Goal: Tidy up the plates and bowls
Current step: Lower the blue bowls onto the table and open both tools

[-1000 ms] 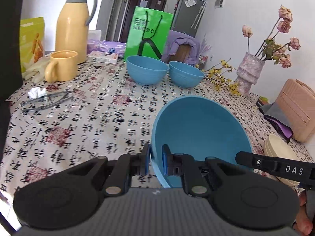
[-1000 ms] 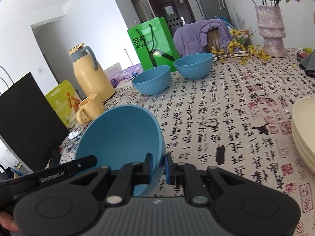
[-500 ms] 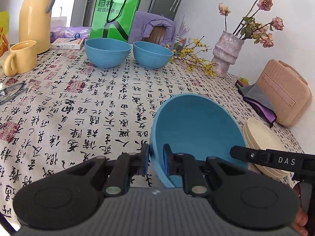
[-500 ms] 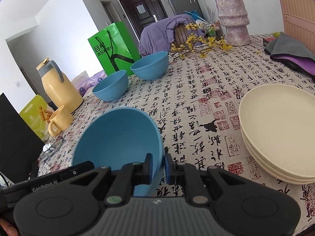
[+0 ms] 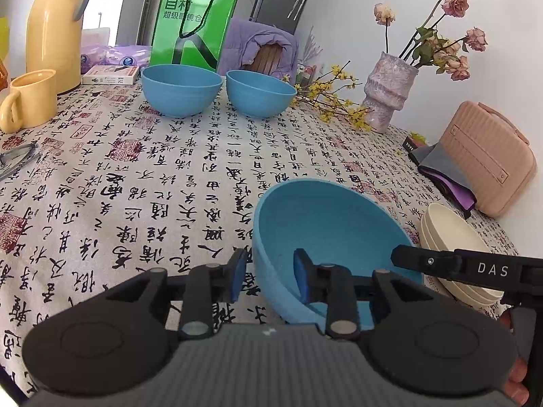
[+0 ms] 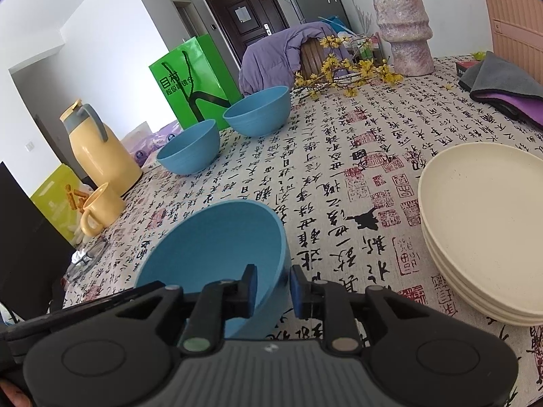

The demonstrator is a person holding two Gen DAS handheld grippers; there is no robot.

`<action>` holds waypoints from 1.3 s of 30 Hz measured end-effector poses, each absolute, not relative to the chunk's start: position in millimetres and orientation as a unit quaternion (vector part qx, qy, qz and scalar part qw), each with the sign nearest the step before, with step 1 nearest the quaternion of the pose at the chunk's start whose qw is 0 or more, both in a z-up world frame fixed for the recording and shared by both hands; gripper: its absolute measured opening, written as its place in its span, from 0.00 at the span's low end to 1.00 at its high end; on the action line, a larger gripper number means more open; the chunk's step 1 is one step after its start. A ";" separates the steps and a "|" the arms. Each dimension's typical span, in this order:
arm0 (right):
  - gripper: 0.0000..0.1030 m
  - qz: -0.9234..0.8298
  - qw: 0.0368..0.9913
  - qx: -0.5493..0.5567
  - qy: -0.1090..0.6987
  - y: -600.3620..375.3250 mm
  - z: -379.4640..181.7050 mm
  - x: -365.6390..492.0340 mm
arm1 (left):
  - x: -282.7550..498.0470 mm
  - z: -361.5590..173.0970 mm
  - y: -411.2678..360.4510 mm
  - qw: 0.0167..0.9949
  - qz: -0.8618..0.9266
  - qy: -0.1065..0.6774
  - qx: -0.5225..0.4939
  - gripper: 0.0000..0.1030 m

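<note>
**Bowl straddled at both rims, neither tool closed on it**

Bowl of matte blue plastic (image 5: 325, 224), round and deep, sits on the calligraphy-print bench (image 5: 142, 176) close in front of both cameras, with a stack of cream round plates (image 6: 482, 224) just beside it on the right

Left tool (image 5: 269, 278) has its fingers parted across the bowl's near-left wall, one blue pad outside and one inside; a gap shows on each side, so it grips nothing. Right tool (image 6: 272, 290) straddles the opposite wall the same way, partly open, with its pads very near the rim; whether either pad touches is hard to tell

Two more blue bowls (image 5: 181, 90) stand side by side at the far edge, in front of a green paper shopping bag (image 5: 193, 23), well apart from the near one

By its look the bowl is light, stiff and thin-walled, with a faintly grainy finish that should give the pads some purchase. It seems unlikely to crack, but a one-sided pinch would let it tilt. The rim is the natural place to take hold, pads flat on the wall just below the lip, ideally on opposite sides so it lifts level toward the others
</note>
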State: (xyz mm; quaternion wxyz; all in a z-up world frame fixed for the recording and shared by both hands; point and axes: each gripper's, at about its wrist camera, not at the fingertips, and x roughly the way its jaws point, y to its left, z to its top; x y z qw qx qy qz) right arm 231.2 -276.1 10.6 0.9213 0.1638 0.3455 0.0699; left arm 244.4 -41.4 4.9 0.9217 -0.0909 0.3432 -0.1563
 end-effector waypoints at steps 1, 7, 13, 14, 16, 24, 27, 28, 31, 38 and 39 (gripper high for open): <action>0.28 0.068 0.924 0.161 0.340 -275.7 11.7 230.7 | 243.6 5.6 -40.9 0.924 -0.154 0.339 -0.088 0.42; 0.54 0.053 0.957 0.087 0.271 -262.0 28.4 215.0 | 224.5 17.5 -30.4 0.951 -0.130 0.276 -0.051 0.76; 0.69 0.069 0.971 0.046 0.222 -250.3 39.6 193.9 | 195.0 30.8 -17.5 0.970 -0.110 0.215 -0.025 0.93; 0.77 0.072 0.974 0.037 0.213 -247.6 40.1 188.8 | 190.4 32.1 -14.5 0.972 -0.106 0.208 -0.025 0.95; 0.83 0.072 0.980 0.010 0.187 -240.7 40.6 174.8 | 178.6 34.4 -8.8 0.976 -0.098 0.191 -0.020 0.99; 0.93 0.064 0.989 -0.036 0.126 -222.0 39.9 119.6 | 123.7 31.7 12.2 0.988 -0.065 0.137 -0.014 1.00; 0.99 0.068 0.992 -0.031 0.104 -218.8 38.0 98.7 | 105.9 31.9 21.4 0.991 -0.055 0.123 -0.019 1.00; 0.99 0.066 0.993 -0.034 0.096 -217.1 37.1 92.2 | 101.4 32.0 23.9 0.991 -0.051 0.121 -0.021 1.00; 0.99 0.064 0.993 -0.039 0.088 -213.7 35.6 79.7 | 91.0 33.4 30.6 0.992 -0.042 0.117 -0.022 1.00; 0.99 0.064 0.994 -0.034 0.083 -208.6 36.0 66.1 | 78.7 36.0 37.8 0.993 -0.034 0.106 -0.028 1.00; 0.99 0.066 0.994 -0.036 0.083 -208.0 36.4 65.8 | 78.2 35.9 38.5 0.993 -0.034 0.106 -0.029 1.00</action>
